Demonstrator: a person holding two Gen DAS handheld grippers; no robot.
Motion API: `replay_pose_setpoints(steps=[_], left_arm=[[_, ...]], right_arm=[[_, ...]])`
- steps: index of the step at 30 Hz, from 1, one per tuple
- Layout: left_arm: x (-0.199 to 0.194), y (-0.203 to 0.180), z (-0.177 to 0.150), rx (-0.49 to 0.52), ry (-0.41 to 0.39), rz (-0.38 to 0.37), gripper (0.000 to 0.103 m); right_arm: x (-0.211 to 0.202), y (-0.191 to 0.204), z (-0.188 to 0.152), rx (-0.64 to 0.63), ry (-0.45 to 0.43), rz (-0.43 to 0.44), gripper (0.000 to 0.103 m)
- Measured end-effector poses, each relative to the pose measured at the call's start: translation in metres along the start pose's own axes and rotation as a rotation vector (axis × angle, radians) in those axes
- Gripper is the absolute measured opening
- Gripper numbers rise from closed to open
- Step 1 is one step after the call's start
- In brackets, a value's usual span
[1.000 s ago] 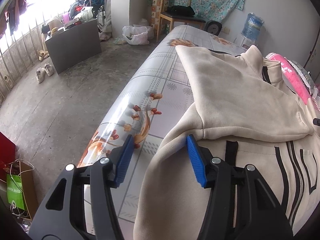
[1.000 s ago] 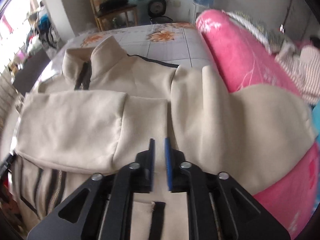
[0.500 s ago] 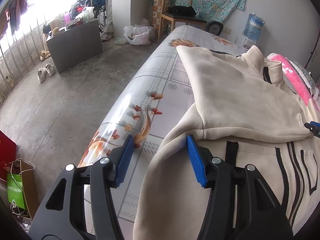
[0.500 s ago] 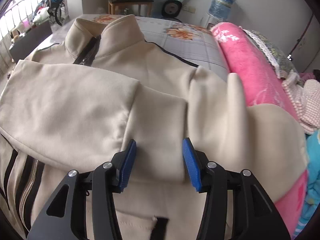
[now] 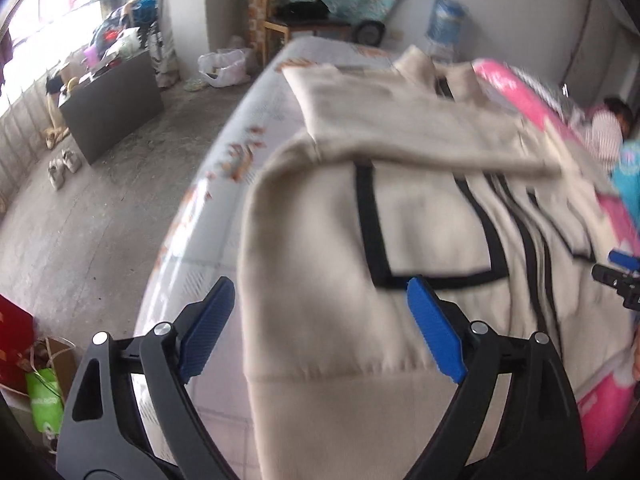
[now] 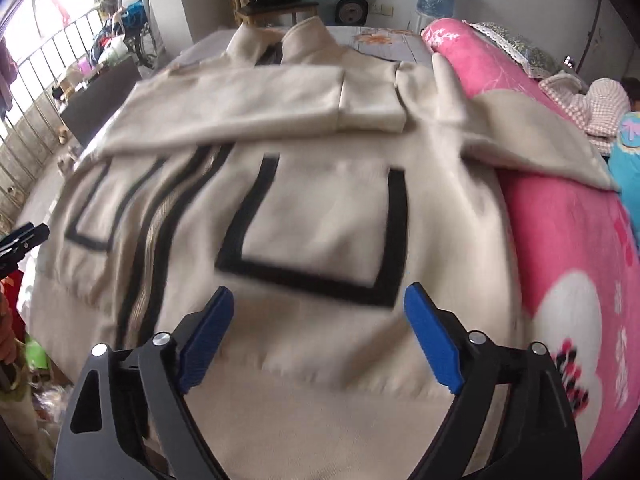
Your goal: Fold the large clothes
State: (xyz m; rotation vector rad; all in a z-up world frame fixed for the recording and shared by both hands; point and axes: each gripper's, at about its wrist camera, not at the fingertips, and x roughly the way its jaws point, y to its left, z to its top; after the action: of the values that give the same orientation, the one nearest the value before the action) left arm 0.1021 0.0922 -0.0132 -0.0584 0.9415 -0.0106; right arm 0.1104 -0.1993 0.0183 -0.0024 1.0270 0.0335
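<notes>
A beige zip jacket (image 6: 320, 216) with black stripes and black pocket outlines lies face up on the bed. Both sleeves (image 6: 248, 100) are folded across its chest. My left gripper (image 5: 322, 328) hovers over the jacket's (image 5: 320, 264) lower left side near the hem. Its jaws are opening, and cloth lies under the gap, unpinched. My right gripper (image 6: 320, 328) hangs above the right pocket. Its jaws are opening too, with nothing pressed between the pads. Each gripper's tip shows at the edge of the other view: the right gripper (image 5: 618, 276) and the left gripper (image 6: 20, 240).
A pink flowered blanket (image 6: 568, 248) lies along the jacket's right side, with a person lying (image 6: 608, 96) beyond it. Left of the bed edge (image 5: 188, 232) is bare concrete floor with a dark cabinet (image 5: 112, 108), shoes and paper bags (image 5: 44, 396). A chair (image 5: 296, 24) stands at the far end.
Both grippers have drawn back from the folded sleeves toward the jacket's hem. Both jaws now stand much wider; the right went from nearly shut to wide open. The views are motion-blurred.
</notes>
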Motion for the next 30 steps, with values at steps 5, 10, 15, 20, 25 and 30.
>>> replay_pose_setpoints(steps=[5,10,15,20,25,30], left_arm=[[0.012,-0.013,-0.023,0.035,0.023,0.074,0.087],[0.015,-0.005,-0.029,-0.004,0.029,0.071,0.095],[0.016,-0.005,-0.033,0.005,0.01,0.078,0.095],[0.017,-0.001,-0.029,0.023,0.03,0.049,0.096],[0.019,-0.002,-0.026,0.033,0.035,0.054,0.096],[0.019,-0.001,-0.027,0.026,0.029,0.052,0.096]], right_arm=[[0.015,0.015,-0.025,-0.045,0.013,-0.059,0.097],[0.016,0.003,-0.027,0.021,0.011,-0.022,0.097],[0.019,-0.005,-0.034,0.07,0.0,0.031,0.097],[0.017,-0.002,-0.04,0.066,-0.043,0.03,0.097],[0.016,-0.003,-0.044,0.071,-0.079,0.034,0.097],[0.016,-0.002,-0.044,0.077,-0.085,0.031,0.097]])
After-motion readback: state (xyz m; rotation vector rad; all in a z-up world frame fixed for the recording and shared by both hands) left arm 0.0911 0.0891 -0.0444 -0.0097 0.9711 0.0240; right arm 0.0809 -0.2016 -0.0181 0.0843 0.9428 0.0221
